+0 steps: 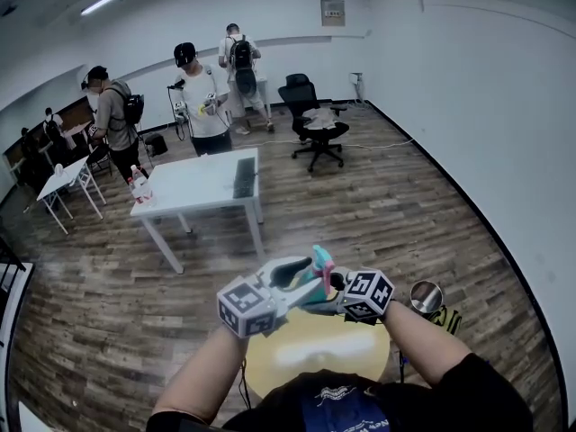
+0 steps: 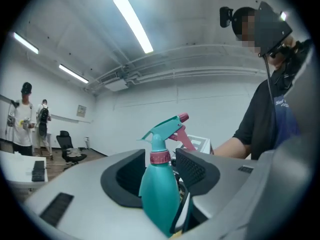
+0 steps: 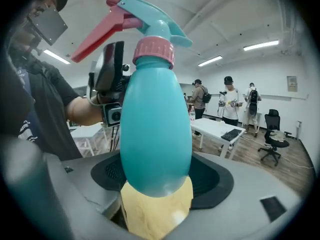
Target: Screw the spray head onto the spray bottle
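Right gripper (image 3: 159, 176): clamped on the spray bottle (image 3: 155, 129), mid-air.
Left gripper (image 2: 159, 170): jaws apart beside the collar (image 2: 160, 157), apparently not pressing.
Spray head (image 2: 167, 126): on the bottle.
Risk: an off-centre regrip cocks the collar, cross-threading.

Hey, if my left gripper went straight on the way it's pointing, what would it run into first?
The spray bottle. It stands between the jaws of the left gripper, so the gripper would likely press into its teal body almost at once; exact depth is unclear.

My grey left gripper (image 2: 160, 174) and right gripper (image 3: 160, 176) carry black-and-white marker cubes (image 1: 245, 306); I wear black short sleeves (image 1: 468, 381), blue-printed shirt (image 1: 337, 405).
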Tool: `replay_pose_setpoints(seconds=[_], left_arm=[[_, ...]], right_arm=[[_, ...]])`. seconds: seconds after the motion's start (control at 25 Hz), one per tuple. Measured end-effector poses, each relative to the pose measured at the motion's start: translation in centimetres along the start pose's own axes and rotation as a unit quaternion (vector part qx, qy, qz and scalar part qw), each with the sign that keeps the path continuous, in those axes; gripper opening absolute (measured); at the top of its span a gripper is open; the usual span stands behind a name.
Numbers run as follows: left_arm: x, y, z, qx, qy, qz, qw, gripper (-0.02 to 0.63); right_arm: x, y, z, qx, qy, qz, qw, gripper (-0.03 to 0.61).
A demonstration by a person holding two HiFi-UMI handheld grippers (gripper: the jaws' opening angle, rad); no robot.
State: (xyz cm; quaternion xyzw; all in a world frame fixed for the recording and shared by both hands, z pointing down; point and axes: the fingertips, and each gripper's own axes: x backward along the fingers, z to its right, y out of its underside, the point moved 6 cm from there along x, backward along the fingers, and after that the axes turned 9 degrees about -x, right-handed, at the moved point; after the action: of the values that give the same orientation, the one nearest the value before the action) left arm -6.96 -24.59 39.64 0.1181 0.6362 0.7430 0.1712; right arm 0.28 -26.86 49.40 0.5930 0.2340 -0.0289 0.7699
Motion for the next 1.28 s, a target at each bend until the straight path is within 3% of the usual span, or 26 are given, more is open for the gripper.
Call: replay_pose_setpoints(seconds=[0.12,0.24,0.32,0.48,0.6,0.76,0.84,0.88,0.92,1.08,1.16,1.28], left_arm=[[-0.5,-0.2,0.4,-0.008,-0.047,-0.014,0.9987,0.225],[-0.5,-0.3,0.6,-0.020,-0.054,-0.009,0.9983,0.188],[-0.4,-0.4,1.0,-0.025,-0.019,0.001,0.9995,0.176],[0.7,-0.6,1.8,0.004,0.106,0.029,0.9939,0.175],[1.2,-1.1,2.5,0.046,0.201,0.052,0.9770,0.176],[1.5,-1.2,3.9,0.075,0.322,0.102,0.9383,0.178],[1.6,-1.3,4.1,0.088,0.352,0.115,0.9247,0.178],[1.6,-1.3,4.0,0.091,0.351,0.119,0.9243,0.179],[1.5,-1.1,3.7,0.089,0.335,0.119,0.9304,0.181],[1.8,-0.8,1.1,0.066,0.188,0.103,0.9746,0.213],[2.8,-0.5,-0.6,0.073,0.127,0.102,0.9840,0.213],[4.3,-0.2,-2.2,0.089,0.070,0.108,0.9877,0.213]], right_arm=[[-0.2,-0.3,-0.3,-0.005,0.015,-0.006,1.000,0.380],[-0.6,-0.3,-0.8,-0.001,0.006,-0.014,1.000,0.380],[-0.5,-0.2,-1.5,0.005,-0.020,-0.018,1.000,0.380],[-0.1,0.0,-4.0,0.032,-0.104,-0.029,0.994,0.379],[0.4,0.0,-6.1,0.063,-0.171,-0.038,0.982,0.379],[1.2,0.3,-8.3,0.100,-0.247,-0.040,0.963,0.379],[1.3,0.3,-8.9,0.109,-0.262,-0.042,0.958,0.379],[1.3,0.3,-8.8,0.107,-0.259,-0.043,0.959,0.379],[1.2,0.3,-8.4,0.099,-0.248,-0.042,0.963,0.379],[1.1,0.2,-5.2,0.056,-0.162,-0.030,0.985,0.379],[1.2,0.1,-3.7,0.047,-0.119,-0.030,0.991,0.377],[1.1,0.1,-1.1,0.032,-0.050,-0.030,0.998,0.379]])
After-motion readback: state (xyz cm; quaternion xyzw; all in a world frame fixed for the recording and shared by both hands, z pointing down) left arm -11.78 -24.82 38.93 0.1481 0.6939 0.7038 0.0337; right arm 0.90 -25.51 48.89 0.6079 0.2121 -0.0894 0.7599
